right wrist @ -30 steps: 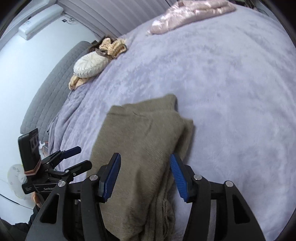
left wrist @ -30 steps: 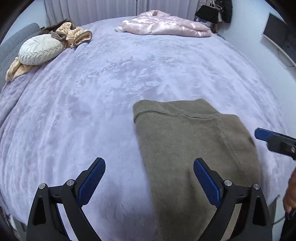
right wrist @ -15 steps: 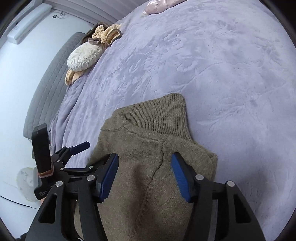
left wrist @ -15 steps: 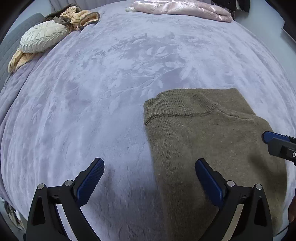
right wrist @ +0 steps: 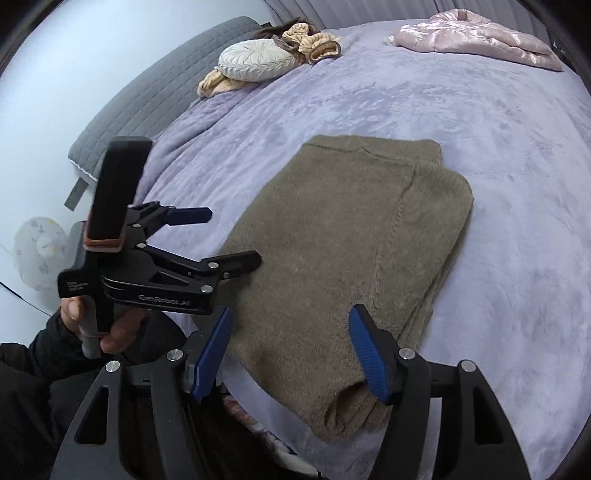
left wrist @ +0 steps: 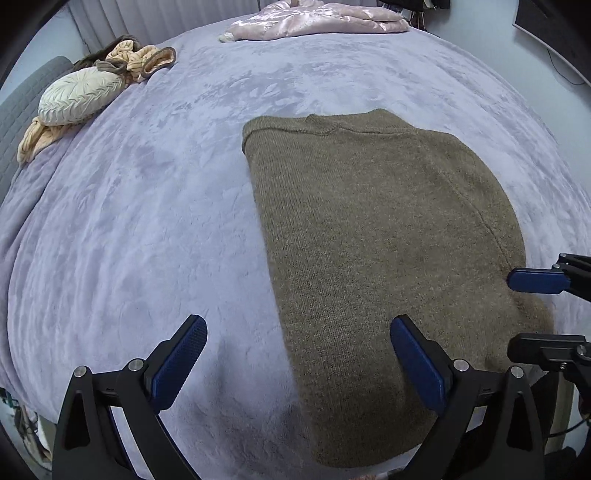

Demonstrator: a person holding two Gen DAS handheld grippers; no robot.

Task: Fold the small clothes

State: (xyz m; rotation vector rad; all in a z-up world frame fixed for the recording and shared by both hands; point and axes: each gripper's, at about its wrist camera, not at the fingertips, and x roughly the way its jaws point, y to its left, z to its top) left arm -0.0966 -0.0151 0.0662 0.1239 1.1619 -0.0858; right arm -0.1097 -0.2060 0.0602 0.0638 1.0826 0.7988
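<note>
One olive-brown knitted sweater lies folded into a long rectangle on the lilac bedspread, near the bed's near edge, its ribbed collar end pointing toward the far side. Its left long edge runs straight and clean; the right side is rounder, with a sleeve seam curving down it, and in the right wrist view stacked layers show along that right edge. The near end bulges a little where the layers double over (a soft roll rather than a crisp crease). Wide bare bedspread surrounds it on the left, the far side and the right.

Above the near end the left gripper hovers with its blue fingers spread wide, one over bare bedspread, the other over the knit, nothing between the pads. The right gripper is over the sweater's near end, its jaws opening, the pads pressing on nothing.

Well apart, by the grey headboard, sit a round cream cushion and a bundle of tan clothes; a pink satin jacket lies at the far edge.
</note>
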